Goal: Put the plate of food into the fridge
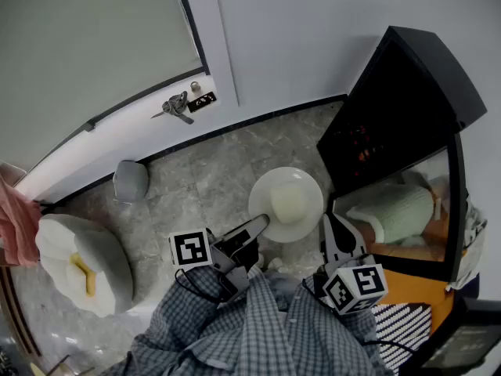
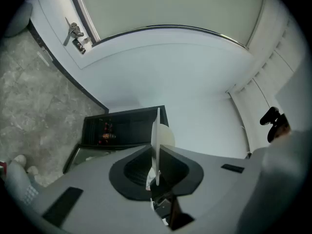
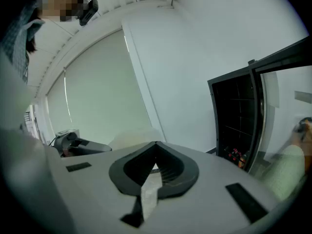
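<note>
At the far left edge of the head view, a pink cloth (image 1: 16,225) was cut off by the frame. At its 5 o'clock sat a white cushion (image 1: 98,245) carrying a yellow thing (image 1: 83,273) I couldn't identify. A grey rounded object (image 1: 131,181) lay on the stone floor (image 1: 211,171) at the cushion's 1 o'clock.

My left gripper (image 1: 254,227) had its jaws clamped on the near rim of the white plate (image 1: 301,180), held over the floor mid-frame. The left gripper view showed the plate only edge-on. The pale food (image 1: 288,202) on it was too washed out to name.

My right gripper (image 1: 335,233), at the plate's 4 o'clock, had its jaws pressed together on nothing.

The black fridge (image 1: 407,77) stood open at the plate's 2 o'clock, its inside mostly dark. Its glass door (image 1: 450,210) showed a light-green sleeve (image 1: 395,214).
</note>
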